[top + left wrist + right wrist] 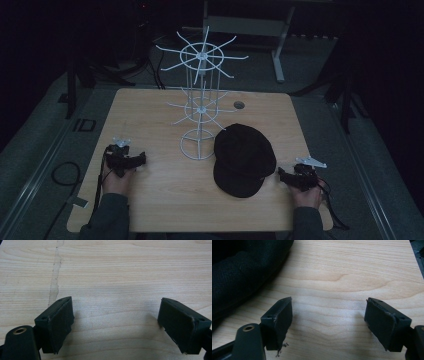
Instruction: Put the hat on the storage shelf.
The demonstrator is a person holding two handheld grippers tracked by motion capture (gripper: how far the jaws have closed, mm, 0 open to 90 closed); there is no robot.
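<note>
Wood table (150, 200) – black cap (243, 159) just beside right claw (281, 175).

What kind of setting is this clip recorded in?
Probably a lab or recording workspace, not a home: a lone wooden table on grey carpet in a dark room, a white wire display rack beside a black cap, and desk legs behind.

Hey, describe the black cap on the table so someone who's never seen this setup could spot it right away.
Start at the light wooden table and find the tall white wire rack standing near its middle. The black cap lies flat just right of the rack's ring base, ahead of the right gripper. It is the only soft, dark, rounded thing on the tabletop.
</note>
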